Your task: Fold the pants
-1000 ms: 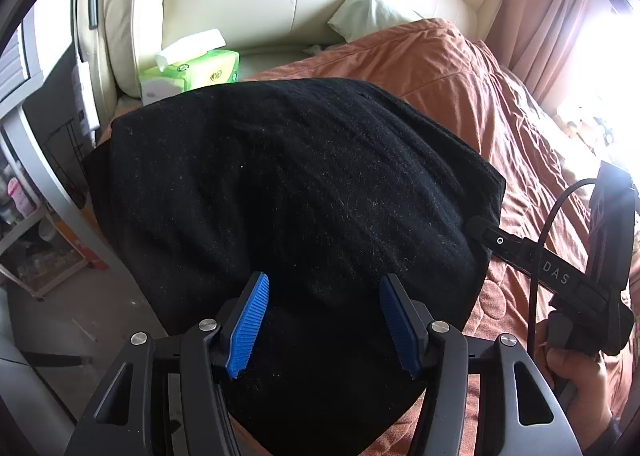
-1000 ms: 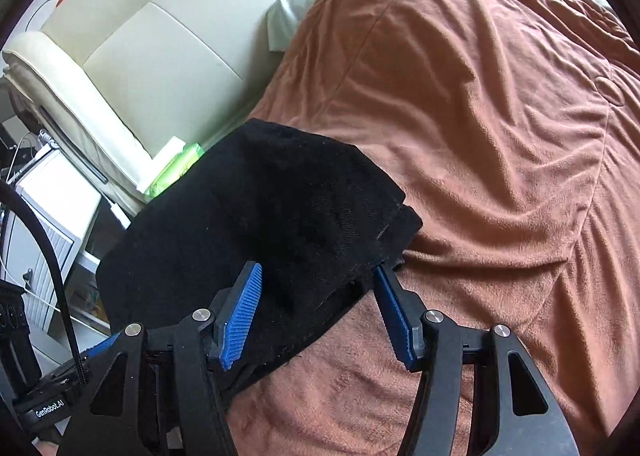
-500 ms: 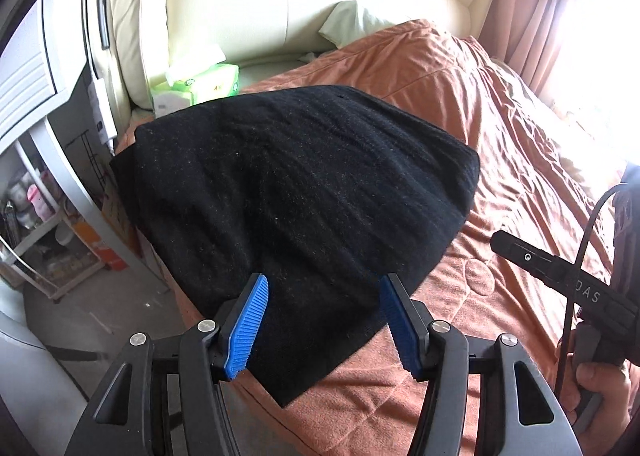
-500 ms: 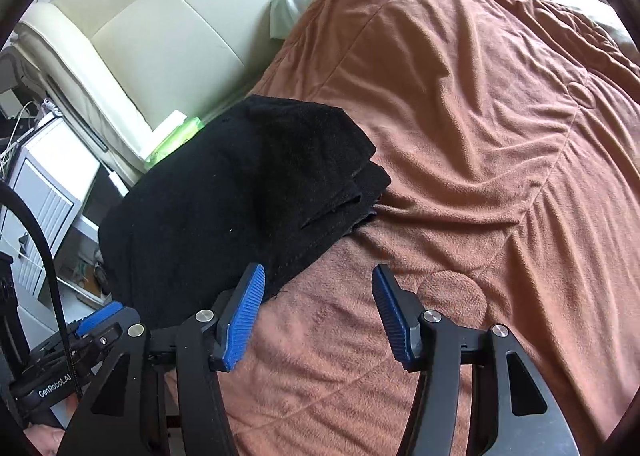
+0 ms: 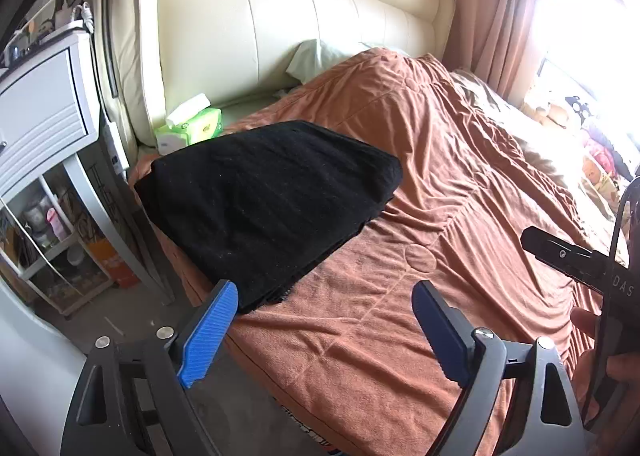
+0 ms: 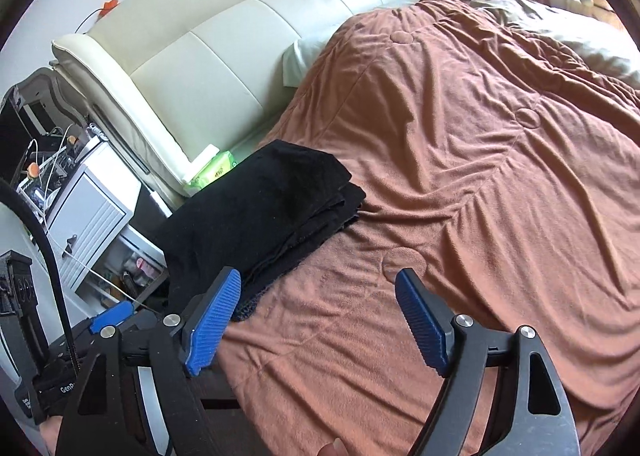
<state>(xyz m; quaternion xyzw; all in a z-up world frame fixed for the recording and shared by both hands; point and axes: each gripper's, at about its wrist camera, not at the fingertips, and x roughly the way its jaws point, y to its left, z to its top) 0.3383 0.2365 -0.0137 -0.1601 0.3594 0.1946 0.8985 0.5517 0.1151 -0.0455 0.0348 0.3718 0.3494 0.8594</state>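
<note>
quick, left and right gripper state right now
left gripper: open, holding nothing.
right gripper: open, holding nothing; the folded black pants lie free on the bed.

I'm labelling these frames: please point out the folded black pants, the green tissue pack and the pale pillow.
folded black pants (image 5: pixel 272 200): left wrist view, middle of the top layer.
green tissue pack (image 5: pixel 196 128): left wrist view, its green front face.
pale pillow (image 6: pixel 298 56): right wrist view, the corner showing beside the blanket.
</note>
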